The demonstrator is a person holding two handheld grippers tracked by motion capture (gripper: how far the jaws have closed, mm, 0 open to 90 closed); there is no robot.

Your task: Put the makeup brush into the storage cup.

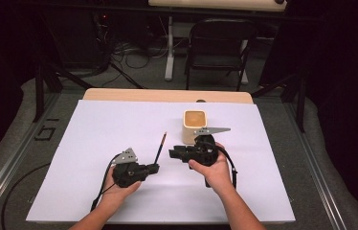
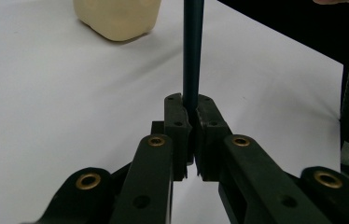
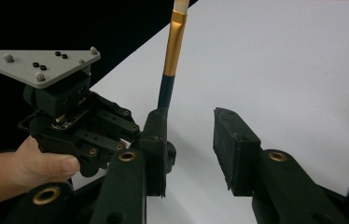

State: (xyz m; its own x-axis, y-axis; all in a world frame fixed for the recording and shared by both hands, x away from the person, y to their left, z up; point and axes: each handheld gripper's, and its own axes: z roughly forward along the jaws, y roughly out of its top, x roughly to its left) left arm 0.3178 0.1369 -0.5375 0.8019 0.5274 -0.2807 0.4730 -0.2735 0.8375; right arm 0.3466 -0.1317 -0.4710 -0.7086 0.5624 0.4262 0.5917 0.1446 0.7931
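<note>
Though slim, a gold-ferruled brush (image 3: pixel 175 42).

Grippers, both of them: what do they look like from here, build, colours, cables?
Both are black. The left gripper and right gripper each carry a grey three-cornered plate and trail a black cable. The linkage arms have brass-coloured pivot bushings; the fingers are blocky black pads. Forearms are bare, no sleeves.

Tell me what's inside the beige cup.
From the high view, the beige cup shows just a brownish-orange interior; no object sticks out. Its bottom can't be made out.
</note>
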